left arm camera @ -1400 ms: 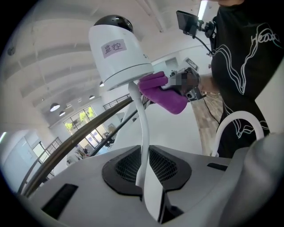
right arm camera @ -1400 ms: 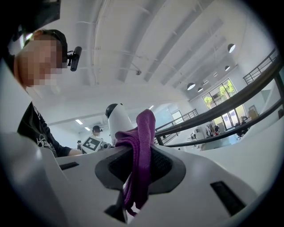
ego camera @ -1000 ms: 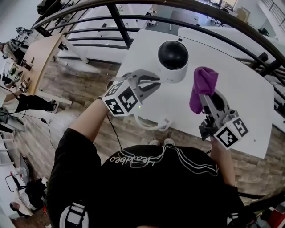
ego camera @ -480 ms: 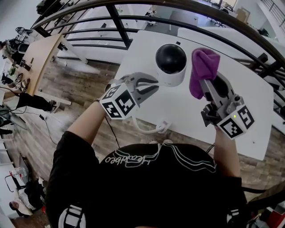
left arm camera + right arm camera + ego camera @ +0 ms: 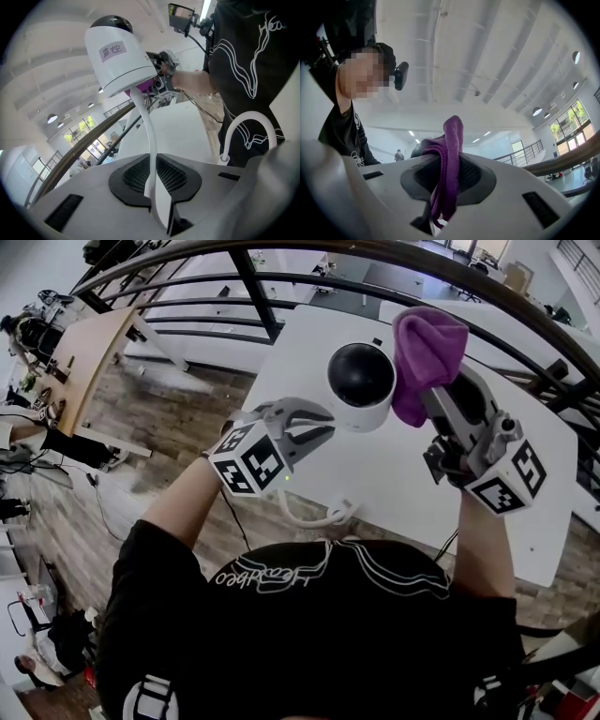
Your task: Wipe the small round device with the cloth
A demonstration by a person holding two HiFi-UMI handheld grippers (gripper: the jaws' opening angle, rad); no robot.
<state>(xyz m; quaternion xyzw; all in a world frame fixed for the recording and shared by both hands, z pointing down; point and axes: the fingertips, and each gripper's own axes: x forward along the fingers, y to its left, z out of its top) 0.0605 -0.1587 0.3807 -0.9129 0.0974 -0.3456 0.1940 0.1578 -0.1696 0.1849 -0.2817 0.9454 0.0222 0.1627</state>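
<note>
Two hand-held grippers are seen in the head view over a white table (image 5: pixel 525 456), beyond which a black railing (image 5: pixel 246 282) runs. The left gripper (image 5: pixel 314 420) is pointed at a small round white device with a black dome (image 5: pixel 361 381), which sits above the far part of the table. A white cable (image 5: pixel 314 514) is looped below it near the table's edge. The right gripper (image 5: pixel 427 399) is raised, and a purple cloth (image 5: pixel 428 345) is bunched at its tip, just beside the right flank of the dome. Whether the cloth touches the dome cannot be told.

In the left gripper view, the left gripper (image 5: pixel 152 173) is shown with its jaws pressed together on the white cable (image 5: pixel 149 140), which runs up from between them to the underside of the device (image 5: pixel 119 58). A paper label (image 5: pixel 112 49) is stuck on the white body, and the dome is uppermost. A strip of the purple cloth (image 5: pixel 146 87) is seen just behind the device's lower rim. A black shirt (image 5: pixel 248 56) with white line print fills the right side.

In the right gripper view, the right gripper (image 5: pixel 445 180) is clamped tight on the purple cloth (image 5: pixel 449 154), which is folded upward out of the jaws and hangs out below them.
</note>
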